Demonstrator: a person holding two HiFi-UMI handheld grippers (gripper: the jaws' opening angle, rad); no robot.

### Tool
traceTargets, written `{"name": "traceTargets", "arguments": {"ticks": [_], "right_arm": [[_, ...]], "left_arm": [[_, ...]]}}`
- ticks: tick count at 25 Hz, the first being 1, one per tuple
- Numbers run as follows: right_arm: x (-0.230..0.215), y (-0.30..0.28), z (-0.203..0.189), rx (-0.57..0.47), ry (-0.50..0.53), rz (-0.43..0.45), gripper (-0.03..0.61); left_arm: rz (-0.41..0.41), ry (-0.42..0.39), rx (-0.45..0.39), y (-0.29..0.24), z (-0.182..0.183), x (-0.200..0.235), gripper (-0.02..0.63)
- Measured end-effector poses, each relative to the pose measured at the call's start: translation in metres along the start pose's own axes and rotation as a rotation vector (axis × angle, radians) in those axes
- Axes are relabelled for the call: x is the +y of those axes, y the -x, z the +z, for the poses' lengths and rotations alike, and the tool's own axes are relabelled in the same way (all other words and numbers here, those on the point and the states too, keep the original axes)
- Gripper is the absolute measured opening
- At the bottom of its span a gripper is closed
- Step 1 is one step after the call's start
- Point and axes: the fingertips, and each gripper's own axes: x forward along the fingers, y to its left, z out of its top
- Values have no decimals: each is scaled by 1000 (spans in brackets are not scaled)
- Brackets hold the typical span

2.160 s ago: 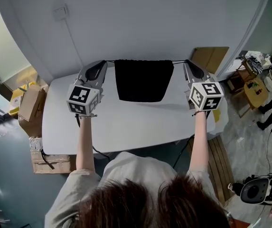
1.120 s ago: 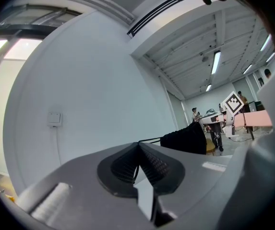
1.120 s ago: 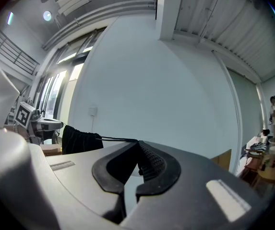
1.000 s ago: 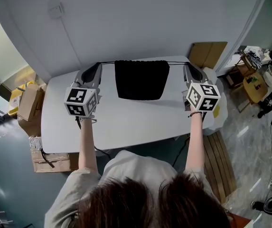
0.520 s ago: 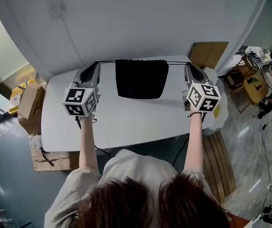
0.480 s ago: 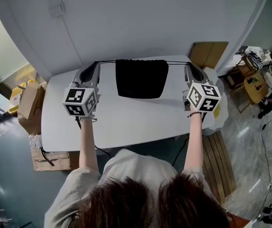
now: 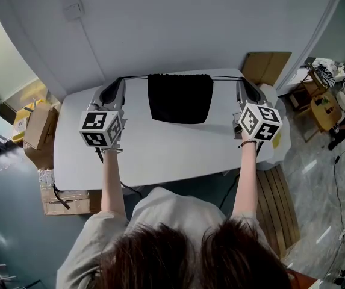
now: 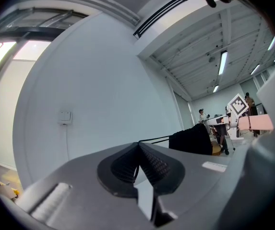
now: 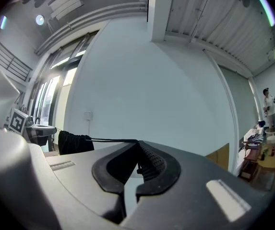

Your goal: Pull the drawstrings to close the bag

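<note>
Pulling step. Left gripper (image 7: 119,80) and right gripper (image 7: 242,80) each clamp one of the thin black drawstrings (image 7: 135,77). The black fabric bag (image 7: 180,98) is strung between them at the white worktop's (image 7: 160,152) far side, its mouth seemingly part-gathered. Next: draw the grippers wider apart.

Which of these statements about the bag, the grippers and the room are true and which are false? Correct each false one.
1. The black bag sits between the two grippers. True.
2. The left gripper has its jaws wide apart. False: they are shut on the left drawstring.
3. The right gripper pinches the right drawstring, which runs to the bag. True.
4. The cardboard boxes stand on the table. False: they are on the floor beside it.
</note>
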Motion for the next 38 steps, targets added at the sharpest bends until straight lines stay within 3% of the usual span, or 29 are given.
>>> {"name": "traceTargets", "arguments": {"ticks": [12,38], "right_arm": [[-1,1,2,-9,-24,-28,12],[-9,6,1,-31,-94,-88,12]], "left_arm": [[12,-24,0,7,-1,8,2],[29,10,-4,13,-2,19,2]]}}
